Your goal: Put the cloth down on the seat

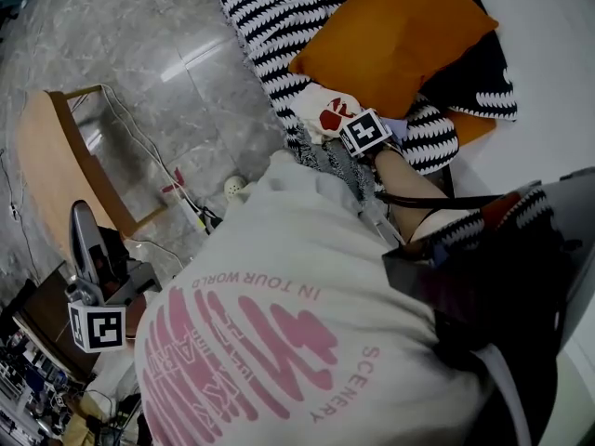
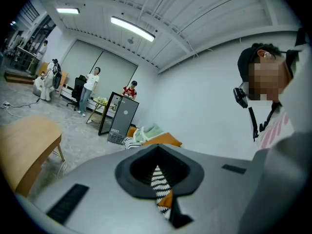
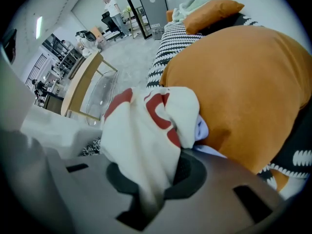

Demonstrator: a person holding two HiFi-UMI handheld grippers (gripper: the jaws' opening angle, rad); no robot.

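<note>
1. Over on the left, the left gripper (image 2: 158, 177) hangs low beside the person, well apart from the sofa. Its jaws are drawn together with nothing between them, and only a sliver of striped fabric shows through the slit. It looks idle to me.
2. A wooden table (image 1: 46, 156) stands on the grey floor behind it and seems to have no part in the job.
3. Towards the middle, the cloth (image 1: 325, 111), white with red marks, is bunched up. It is held out over the front part of the striped seat (image 1: 270, 12).
4. The right gripper (image 3: 153, 179) has its jaws clamped on the cloth. A fold is pinched in the recess and the rest billows up above it.
5. Just to the right, an orange cushion (image 1: 395, 35) lies on the seat, close behind the cloth. I cannot tell whether the two touch, nor whether the cloth already rests on the seat.
6. I'd say the carrying is done and the setting-down is in hand. The next move calls for lowering the bundle onto bare striped fabric clear of the cushion, then parting the jaws and drawing straight back so the fold doesn't snag.
7. No box, basket or bin figures here, and the seat alone is to receive the cloth.
</note>
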